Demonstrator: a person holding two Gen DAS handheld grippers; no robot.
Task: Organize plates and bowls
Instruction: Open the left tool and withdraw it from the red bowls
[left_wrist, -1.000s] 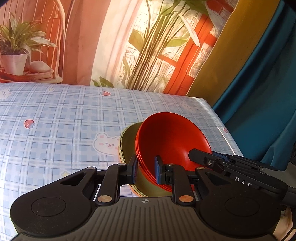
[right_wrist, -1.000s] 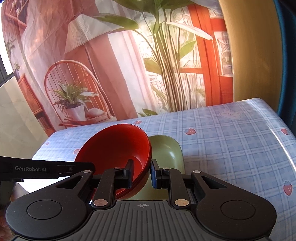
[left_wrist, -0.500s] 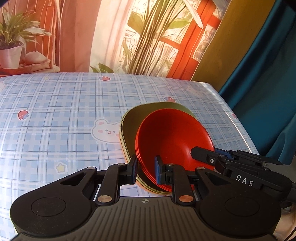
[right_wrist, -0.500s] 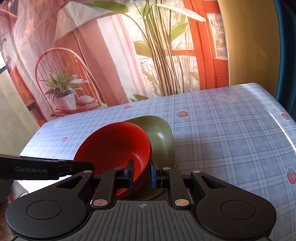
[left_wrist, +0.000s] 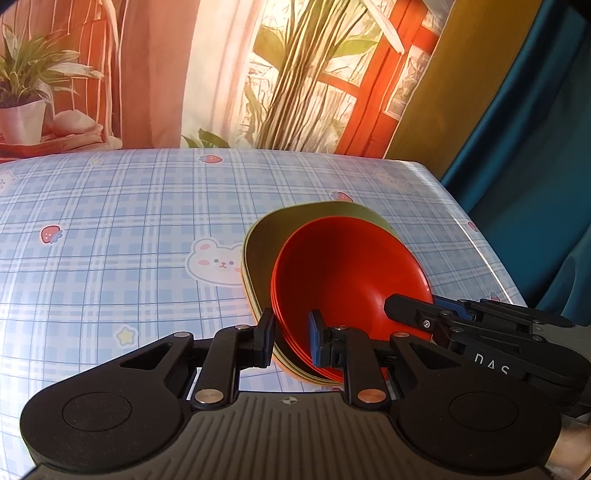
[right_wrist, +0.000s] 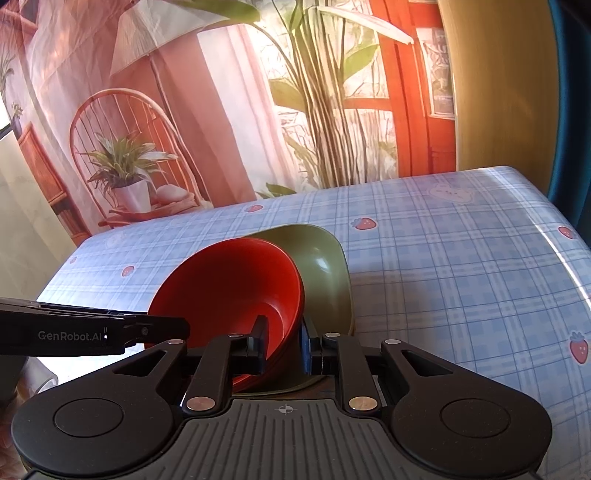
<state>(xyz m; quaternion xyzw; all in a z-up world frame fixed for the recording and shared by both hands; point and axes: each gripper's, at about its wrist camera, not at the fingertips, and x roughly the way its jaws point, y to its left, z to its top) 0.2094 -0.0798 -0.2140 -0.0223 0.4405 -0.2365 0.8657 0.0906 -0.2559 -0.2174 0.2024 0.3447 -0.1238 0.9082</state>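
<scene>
A stack of red bowls (left_wrist: 343, 273) sits nested in olive-green plates (left_wrist: 266, 243) at the near right part of the table. My left gripper (left_wrist: 291, 339) is shut on the stack's near left rim, fingers on either side of the plate and bowl edges. My right gripper (right_wrist: 282, 345) is shut on the opposite rim of the same red bowls (right_wrist: 229, 291) and green plates (right_wrist: 325, 273). Each gripper shows in the other's view, the right gripper (left_wrist: 480, 332) on the right and the left gripper (right_wrist: 92, 332) on the left.
The table (left_wrist: 110, 229) has a blue plaid cloth with strawberry and bear prints. Its right edge (left_wrist: 480, 243) drops off beside a teal curtain. A printed backdrop with a plant and chair hangs behind the far edge.
The held stack has come down and tilted flatter toward the table. More of the green plates shows beyond the red bowls. Both grippers stay shut on the rims.
</scene>
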